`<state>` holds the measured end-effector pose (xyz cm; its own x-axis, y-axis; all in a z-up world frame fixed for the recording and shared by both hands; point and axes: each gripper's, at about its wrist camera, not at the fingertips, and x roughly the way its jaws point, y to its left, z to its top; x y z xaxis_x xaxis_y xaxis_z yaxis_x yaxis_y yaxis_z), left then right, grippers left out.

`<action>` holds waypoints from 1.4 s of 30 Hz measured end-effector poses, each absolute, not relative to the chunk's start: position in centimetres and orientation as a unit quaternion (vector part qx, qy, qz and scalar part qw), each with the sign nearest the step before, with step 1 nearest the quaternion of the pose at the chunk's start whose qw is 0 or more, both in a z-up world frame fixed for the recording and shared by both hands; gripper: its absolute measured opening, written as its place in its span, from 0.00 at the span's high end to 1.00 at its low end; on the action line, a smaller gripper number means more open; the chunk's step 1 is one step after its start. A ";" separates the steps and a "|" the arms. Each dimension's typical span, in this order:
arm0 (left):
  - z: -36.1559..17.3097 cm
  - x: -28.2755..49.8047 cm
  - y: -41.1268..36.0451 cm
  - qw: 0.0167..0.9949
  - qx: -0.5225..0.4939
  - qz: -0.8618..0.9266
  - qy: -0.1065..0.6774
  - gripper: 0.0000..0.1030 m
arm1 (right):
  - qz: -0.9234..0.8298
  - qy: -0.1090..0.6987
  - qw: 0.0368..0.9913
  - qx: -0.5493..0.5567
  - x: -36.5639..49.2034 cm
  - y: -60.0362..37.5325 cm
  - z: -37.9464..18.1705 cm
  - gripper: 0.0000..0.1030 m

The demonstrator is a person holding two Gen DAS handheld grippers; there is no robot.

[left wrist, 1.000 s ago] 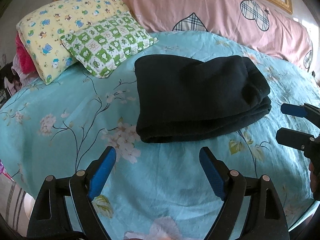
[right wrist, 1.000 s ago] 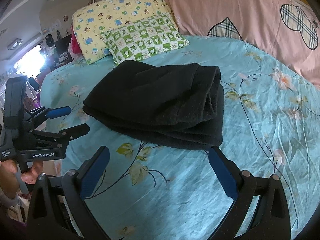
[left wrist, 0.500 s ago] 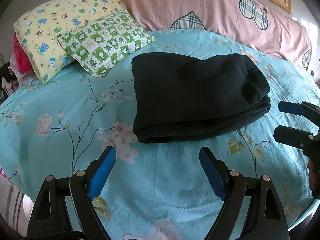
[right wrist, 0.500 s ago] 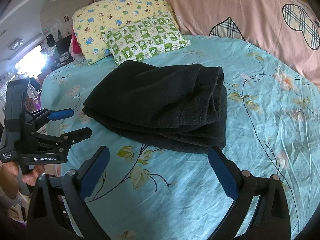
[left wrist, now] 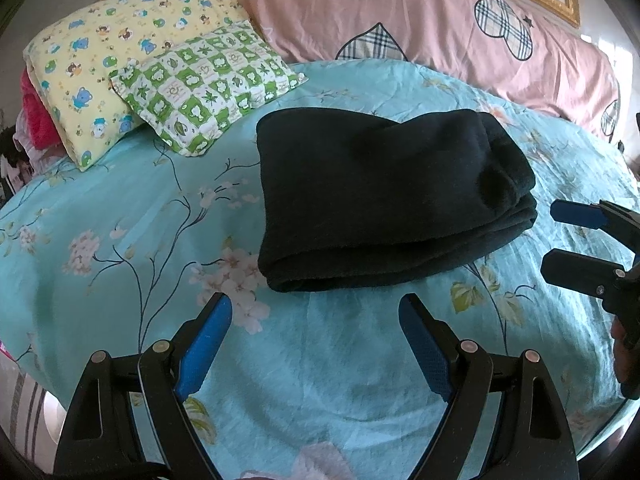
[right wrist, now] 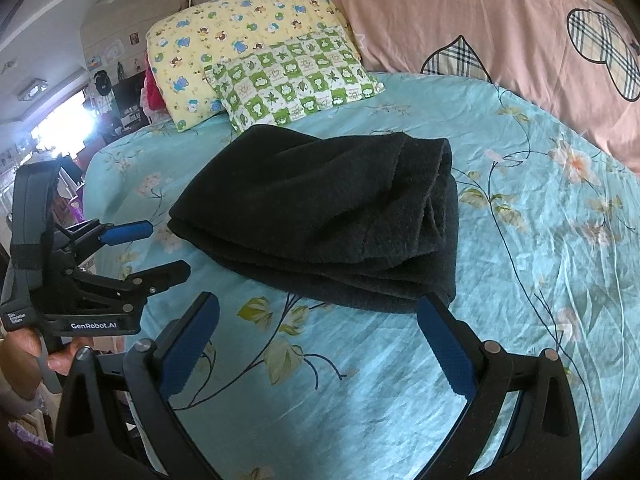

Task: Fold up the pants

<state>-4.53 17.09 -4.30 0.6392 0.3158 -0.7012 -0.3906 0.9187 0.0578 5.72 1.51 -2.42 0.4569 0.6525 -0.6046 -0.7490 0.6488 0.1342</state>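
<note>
The black pants point(left wrist: 384, 200) lie folded in a thick stack on the teal floral bedsheet point(left wrist: 120, 272); they also show in the right wrist view point(right wrist: 328, 216). My left gripper point(left wrist: 316, 312) is open and empty, just short of the stack's near edge; it also shows in the right wrist view point(right wrist: 164, 248), left of the pants. My right gripper point(right wrist: 320, 312) is open and empty, near the stack's front right corner; it also shows in the left wrist view point(left wrist: 554, 236), right of the pants.
A green checked pillow point(left wrist: 208, 84) and a yellow printed pillow point(left wrist: 104, 60) lie at the back left. A pink quilt point(left wrist: 420, 16) with plaid hearts runs along the back. The bed's edge drops off at the left point(right wrist: 92, 160), with room clutter beyond.
Both grippers have drifted slightly, so the pants sit a little higher in the left view and lower in the right. The pants have not moved. Both grippers stay open.
</note>
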 end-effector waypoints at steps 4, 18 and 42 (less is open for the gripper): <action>-4.1 -4.5 17.3 0.905 -0.055 0.196 0.374 0.17 | 0.412 0.316 0.851 -0.078 5.7 1.7 -2.2 0.04; -3.0 -4.1 17.5 0.911 -0.051 0.199 0.358 0.17 | 0.411 0.313 0.853 -0.073 6.0 2.0 -1.6 0.04; -2.1 -3.3 17.0 0.907 -0.048 0.206 0.364 0.17 | 0.414 0.310 0.855 -0.040 5.8 1.6 -0.9 0.04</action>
<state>-3.27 17.03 -2.14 0.6506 0.3381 -0.6800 -0.4085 0.9107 0.0620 5.83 1.60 -0.93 0.4644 0.6829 -0.5639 -0.7330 0.6537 0.1880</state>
